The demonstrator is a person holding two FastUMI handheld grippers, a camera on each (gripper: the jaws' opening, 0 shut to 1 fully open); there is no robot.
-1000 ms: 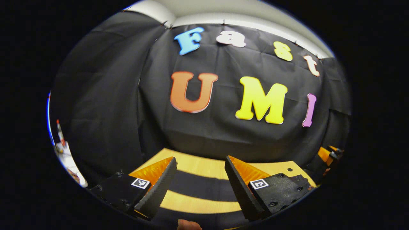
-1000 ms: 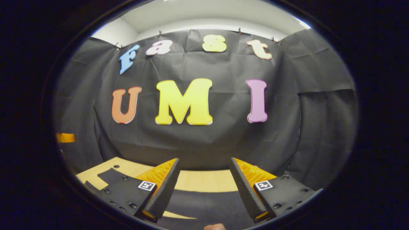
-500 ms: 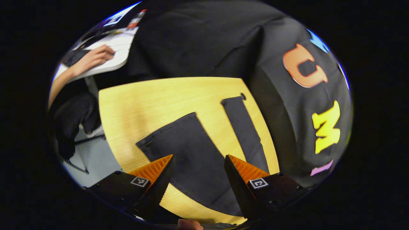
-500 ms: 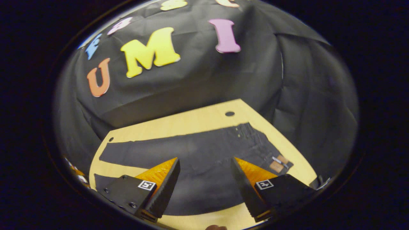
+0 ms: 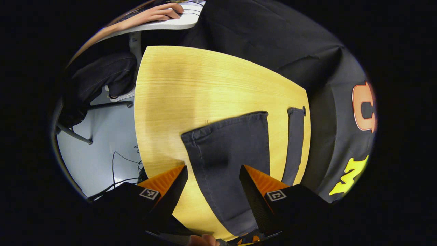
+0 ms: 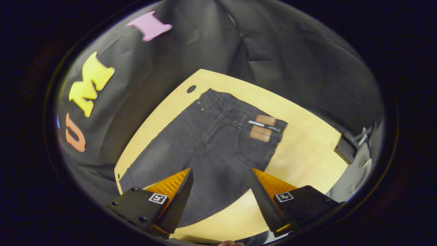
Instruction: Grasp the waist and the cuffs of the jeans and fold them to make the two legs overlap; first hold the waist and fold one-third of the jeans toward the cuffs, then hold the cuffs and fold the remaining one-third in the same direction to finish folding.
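Observation:
Dark jeans lie flat and spread out on a light wooden table. In the left gripper view the near leg [image 5: 228, 153] ends in its cuff [image 5: 223, 124], and the far leg [image 5: 293, 143] lies apart beside it. My left gripper [image 5: 213, 189] hangs open above the near leg. In the right gripper view the jeans' upper part [image 6: 211, 143] shows, with the waist [image 6: 239, 109] and a brown patch [image 6: 262, 128] at the far end. My right gripper [image 6: 220, 191] is open above the thigh area, nothing between its fingers.
The wooden table [image 5: 191, 89] has bare surface beyond the cuffs and a bare strip [image 6: 307, 150] beside the waist. A person's hand [image 5: 160, 12] rests on a white desk past the table's end. Cables [image 5: 119, 167] lie on the grey floor.
Both grippers have tilted down from facing the booth wall to looking at the table. The left one has swung toward the cuffs, the right one toward the waist. Both stay open.

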